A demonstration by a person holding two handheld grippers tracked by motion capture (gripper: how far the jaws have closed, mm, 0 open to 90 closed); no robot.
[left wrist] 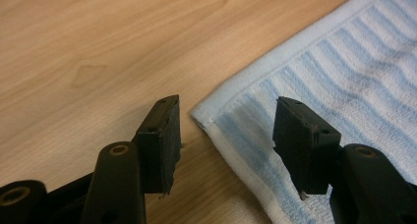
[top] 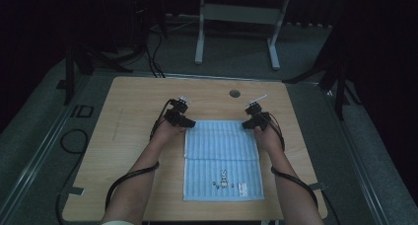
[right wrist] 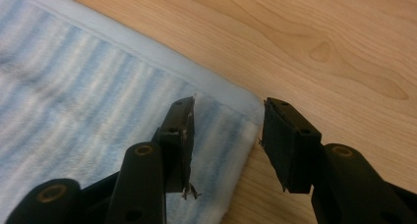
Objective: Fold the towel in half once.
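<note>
The blue striped towel (top: 223,161) lay flat on the wooden table (top: 128,136), reaching toward the person's edge. The left gripper (left wrist: 226,130) sat at the towel's far left corner, jaws apart, pressing nothing. The right gripper (right wrist: 227,135) straddled the towel's far right corner, jaws likewise apart, cloth lying loose between them.

One blue striped towel (top: 223,158), two grippers, left (top: 183,120) and right (top: 250,123), one wooden table (top: 133,101).
</note>
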